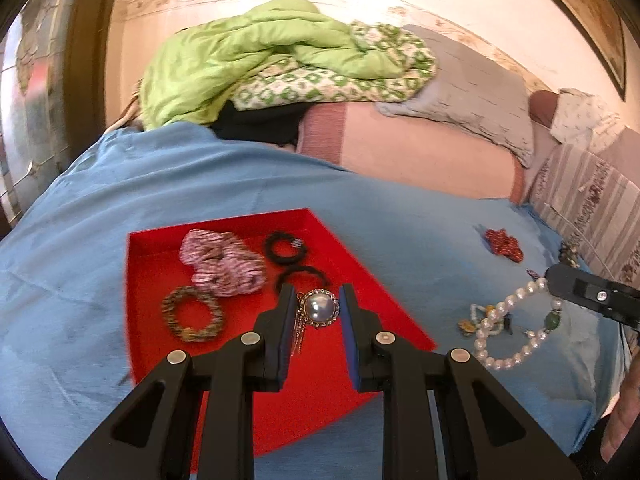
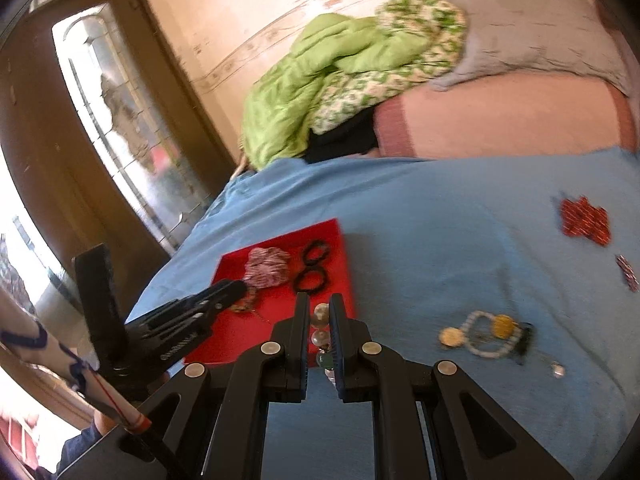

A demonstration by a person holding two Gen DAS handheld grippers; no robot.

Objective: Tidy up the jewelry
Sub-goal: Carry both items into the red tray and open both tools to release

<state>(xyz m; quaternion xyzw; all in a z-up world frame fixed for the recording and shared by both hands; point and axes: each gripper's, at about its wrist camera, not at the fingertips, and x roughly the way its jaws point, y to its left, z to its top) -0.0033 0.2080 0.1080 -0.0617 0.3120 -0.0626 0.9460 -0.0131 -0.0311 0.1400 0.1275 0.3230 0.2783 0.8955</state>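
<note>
Presently, a blue sheet (image 1: 120, 216) covers the bed, with a crumpled green quilt (image 1: 248, 52) and a grey pillow (image 1: 472, 92) lying at its far side. On the sheet rests a shallow red tray (image 1: 360, 292) holding a pink-and-white scrunchie (image 1: 222, 262), two black hair ties (image 1: 285, 243) side by side, and a brown beaded bracelet (image 1: 191, 313) near its left wall. The left gripper (image 1: 318, 308) hangs over the tray's near right part, its jaws closed on a round pearl-centred pendant (image 1: 320, 307) with thin chains hanging beneath it. The right gripper (image 2: 319, 326) is clamped on a pearl necklace (image 1: 508, 344), whose loop, carrying one green stone, hangs over the sheet just right of the tray; the beads show between the pads in the right wrist view. On the sheet beyond lie a small tangle of pale beads with yellow discs (image 2: 486, 334), a red beaded piece (image 2: 585, 221) well apart towards the far right, and a smaller red piece (image 2: 627, 272) near it.
</note>
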